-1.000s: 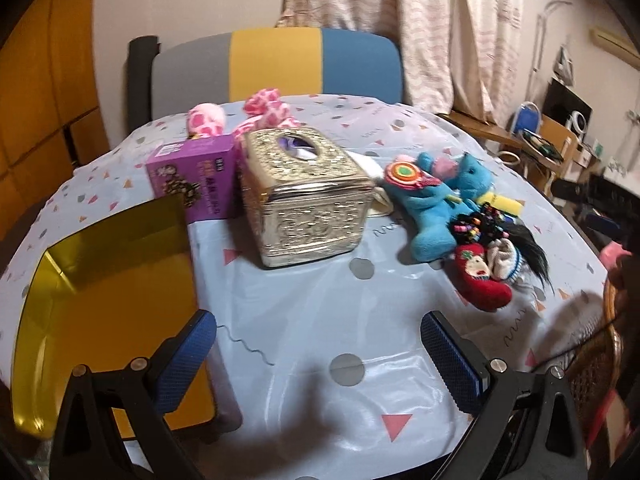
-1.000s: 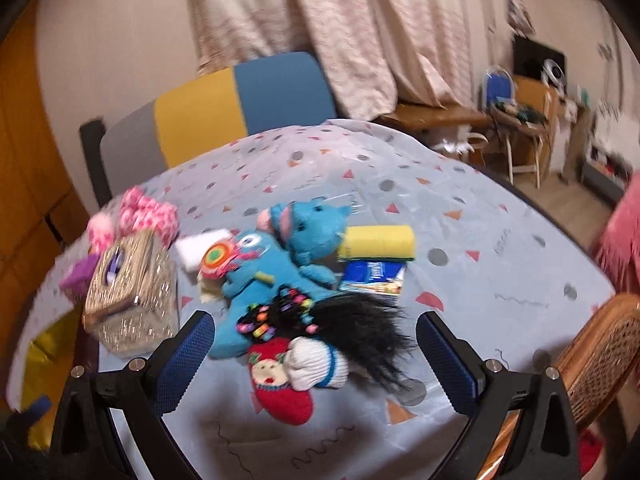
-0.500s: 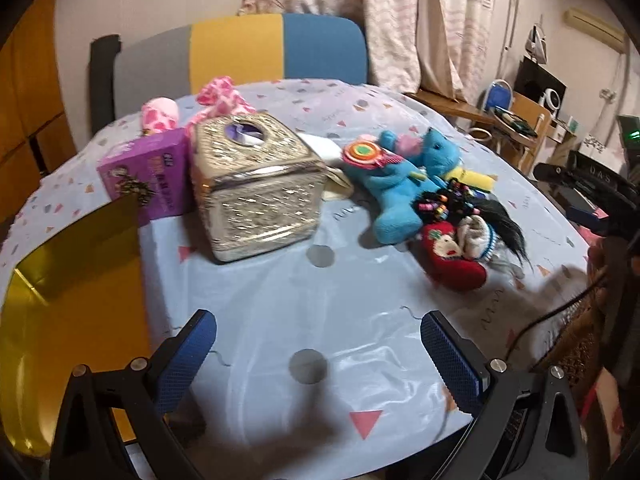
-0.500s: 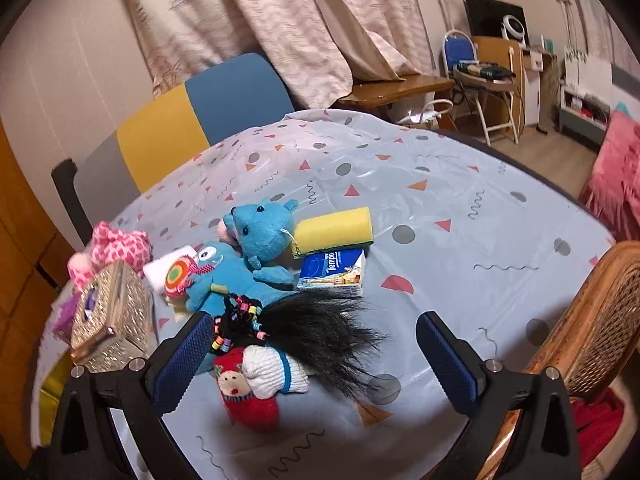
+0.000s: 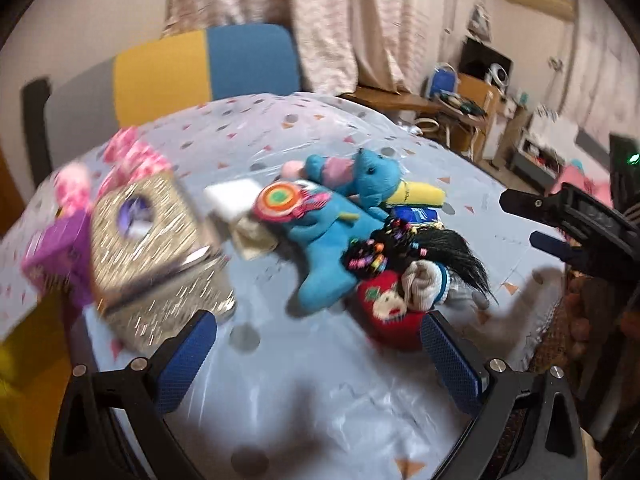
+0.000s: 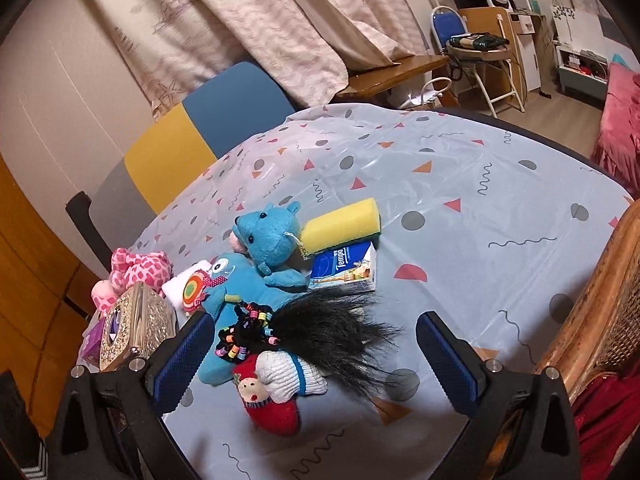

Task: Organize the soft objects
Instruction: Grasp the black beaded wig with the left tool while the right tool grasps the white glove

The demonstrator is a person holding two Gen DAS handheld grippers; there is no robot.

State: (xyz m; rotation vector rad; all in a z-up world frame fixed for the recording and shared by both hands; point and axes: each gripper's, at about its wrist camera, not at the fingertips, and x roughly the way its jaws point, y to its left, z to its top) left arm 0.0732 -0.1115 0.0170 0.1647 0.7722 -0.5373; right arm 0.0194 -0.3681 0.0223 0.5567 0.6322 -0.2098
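Counted on the counter (image 6: 480,200), which wears a pale blue cloth printed with dots, triangles and squiggles:

- Blue plush animals, two: one with a pink snout (image 6: 272,236) lying across a larger one (image 6: 236,292) that bears a round rainbow lollipop patch.
- Pink spotted plush, one (image 6: 138,270), at the far left behind the boxes.
- Red knitted sock with a doll face, one (image 6: 276,408), nearest to us, a white knitted sock (image 6: 294,372) tucked against it.
- Black hair tuft, one (image 6: 332,332), fanned out, with a cluster of coloured beads (image 6: 244,336) at its root.
- Yellow sponge, one (image 6: 340,228), touching the pink-snouted plush.
- Tissue packet, blue, one (image 6: 346,270), just beside the sponge.
- Silver embossed tissue box, one (image 6: 134,326); purple carton, one (image 5: 60,256), touching its left side.
- White folded cloth, one (image 5: 236,196), partly under the larger blue plush.

All soft items sit in one heap at centre-left of the counter, overlapping one another.

Tongs, two pairs: we hold the left tongs (image 5: 316,354) spread wide above the cloth, empty; the right tongs (image 6: 314,356) likewise spread and empty, over the sock and hair tuft.

Hard to make out: the left wrist view is motion-blurred, so box and carton print is unreadable. A yellow tray (image 5: 28,380) is cut off at its left edge. The purple carton is mostly hidden in the right wrist view.
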